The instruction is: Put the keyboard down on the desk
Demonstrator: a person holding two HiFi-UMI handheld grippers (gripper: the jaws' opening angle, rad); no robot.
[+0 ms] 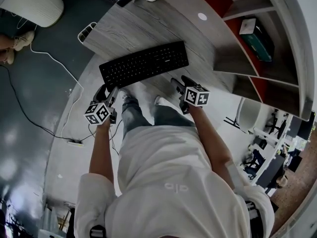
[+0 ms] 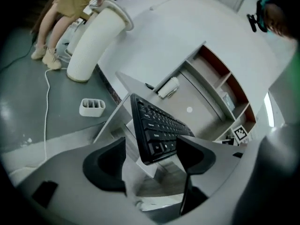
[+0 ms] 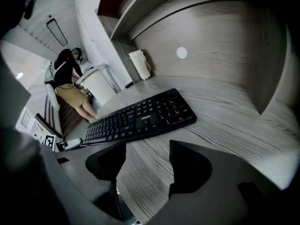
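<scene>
Closest to us in the left gripper view are the dark jaws of the left gripper (image 2: 150, 154), spread wide and released. The near end of the black keyboard (image 2: 157, 125) shows in the gap between them, but neither pad presses on it. From the head view we see the keyboard (image 1: 143, 63) lying flat on the grey wood-grain surface (image 1: 133, 29), with its left end just ahead of the left gripper (image 1: 109, 92) and its right end just ahead of the right gripper (image 1: 178, 82).

In the right gripper view, the right gripper (image 3: 147, 150) is also released. Its jaws stand apart over bare surface (image 3: 225, 107) with nothing between them. The keyboard (image 3: 140, 118) lies just beyond its fingertips, stretching away to that gripper's left.

Farther ahead of the right gripper we see a small white disc (image 3: 181, 53) set in the surface. A white cup-like object (image 3: 140, 64) stands at the far edge; we cannot tell exactly what it is.

To the left of the left gripper, down on the floor, sits a white divided holder (image 2: 92, 107). Beyond the holder stands a tall white cylinder (image 2: 98, 41).

To the right of the right gripper, the head view shows shelves holding a teal box (image 1: 256, 39). A person (image 3: 70, 83) stands far off beyond the keyboard.
</scene>
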